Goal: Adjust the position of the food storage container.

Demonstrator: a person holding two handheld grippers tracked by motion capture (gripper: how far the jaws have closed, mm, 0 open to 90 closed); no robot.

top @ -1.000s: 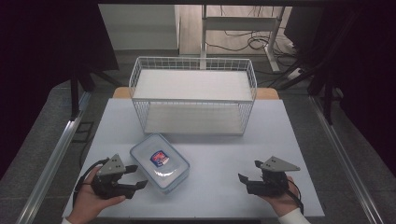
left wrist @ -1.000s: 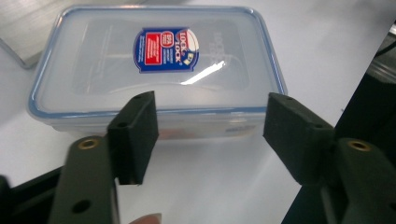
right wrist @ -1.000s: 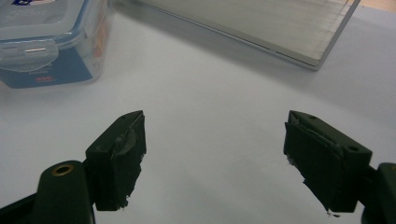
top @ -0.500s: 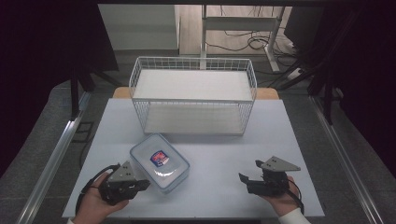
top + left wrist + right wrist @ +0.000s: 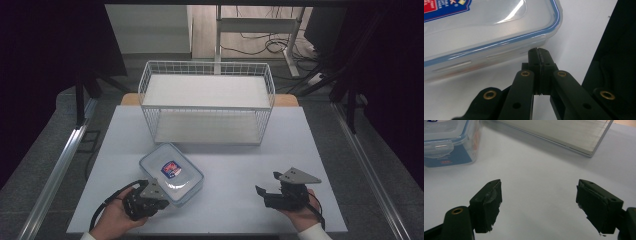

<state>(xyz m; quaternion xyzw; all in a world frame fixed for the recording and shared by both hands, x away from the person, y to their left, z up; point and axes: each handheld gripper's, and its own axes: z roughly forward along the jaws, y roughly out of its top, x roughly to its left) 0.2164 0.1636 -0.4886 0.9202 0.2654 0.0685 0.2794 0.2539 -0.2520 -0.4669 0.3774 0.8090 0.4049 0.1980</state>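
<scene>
A clear plastic container (image 5: pixel 171 172) with a blue-rimmed lid and a red and blue label lies on the white table (image 5: pixel 240 165), left of centre. My left gripper (image 5: pixel 161 201) sits low at its near side. In the left gripper view the jaws have just been closing and now meet, with nothing between them. Their tips (image 5: pixel 539 52) are right at the container (image 5: pixel 486 30) below the lid's rim; whether they touch it I cannot tell. My right gripper (image 5: pixel 267 184) rests open near the table's front right. Bare table shows between its pads (image 5: pixel 544 205), and the container (image 5: pixel 449 142) lies far to its left.
A white wire basket (image 5: pixel 207 63) with a pale floor stands at the back middle of the table. Its base edge (image 5: pixel 564 132) shows ahead of the right gripper. Dark floor, a rail and cables surround the table.
My left gripper has dropped and slid in toward the container's near side, tipping over as its jaws closed. The right gripper and the container have kept still.
</scene>
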